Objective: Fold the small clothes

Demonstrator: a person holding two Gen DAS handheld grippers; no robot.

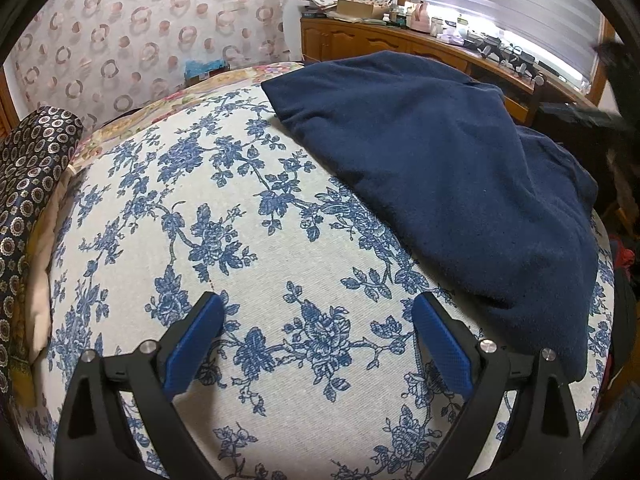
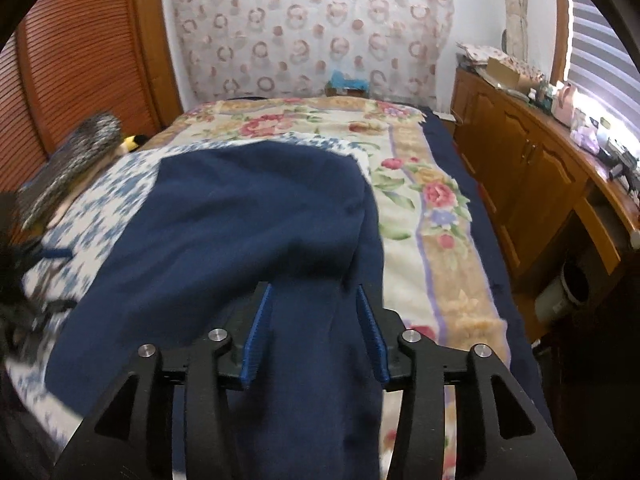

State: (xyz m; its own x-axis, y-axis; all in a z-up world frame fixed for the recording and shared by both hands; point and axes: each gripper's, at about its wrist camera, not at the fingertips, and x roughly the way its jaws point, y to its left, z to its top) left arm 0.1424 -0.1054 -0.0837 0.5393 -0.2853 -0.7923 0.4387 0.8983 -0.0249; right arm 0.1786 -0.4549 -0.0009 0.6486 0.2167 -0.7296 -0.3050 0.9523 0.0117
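A navy fleece garment lies bunched on a white cloth with a blue flower print, on a bed. My left gripper is open over the bare printed cloth, down and to the left of the garment, with nothing between its blue pads. In the right wrist view the garment spreads across the printed cloth. A strip of it runs toward the camera under my right gripper. Its jaws stand apart and the pads do not press on the fabric.
A flowered blanket covers the bed beyond and to the right of the garment. A wooden cabinet with clutter on top runs along the right wall under a window. A dark patterned bolster lies at the bed's left edge.
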